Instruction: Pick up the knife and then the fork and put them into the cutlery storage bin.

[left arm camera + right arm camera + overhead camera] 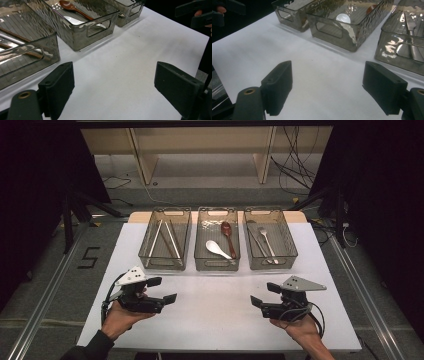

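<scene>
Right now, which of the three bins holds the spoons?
The middle bin: it holds a white spoon and a brown spoon. The left bin has chopsticks, the right bin metal cutlery.

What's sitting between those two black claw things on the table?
Nothing: in the high view, bare white table lies between the left gripper and the right gripper.
</scene>
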Available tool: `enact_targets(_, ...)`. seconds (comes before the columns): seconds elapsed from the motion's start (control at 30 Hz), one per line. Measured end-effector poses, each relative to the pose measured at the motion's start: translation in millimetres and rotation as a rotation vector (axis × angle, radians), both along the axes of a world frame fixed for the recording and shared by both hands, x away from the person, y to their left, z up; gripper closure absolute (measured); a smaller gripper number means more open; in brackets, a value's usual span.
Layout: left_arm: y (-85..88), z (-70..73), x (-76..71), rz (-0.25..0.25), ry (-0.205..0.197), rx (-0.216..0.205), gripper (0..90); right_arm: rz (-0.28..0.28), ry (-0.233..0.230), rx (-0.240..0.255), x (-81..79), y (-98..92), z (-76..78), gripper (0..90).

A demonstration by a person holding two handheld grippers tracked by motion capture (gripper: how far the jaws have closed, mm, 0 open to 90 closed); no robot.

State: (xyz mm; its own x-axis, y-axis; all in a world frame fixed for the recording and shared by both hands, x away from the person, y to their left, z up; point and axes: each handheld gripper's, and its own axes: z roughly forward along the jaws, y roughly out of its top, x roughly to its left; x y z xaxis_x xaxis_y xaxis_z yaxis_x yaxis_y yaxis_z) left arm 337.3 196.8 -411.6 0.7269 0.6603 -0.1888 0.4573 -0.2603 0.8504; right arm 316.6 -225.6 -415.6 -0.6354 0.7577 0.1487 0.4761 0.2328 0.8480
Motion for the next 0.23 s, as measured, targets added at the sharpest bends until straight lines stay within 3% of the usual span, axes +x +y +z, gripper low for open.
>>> enact_targets(0.23, -0.1, 0.0, 0.0, 0.000, 0.000, -0.002, 15.8, -0.004, -0.003, 0.002, 0.5, -0.6, 0.1, 24.7)
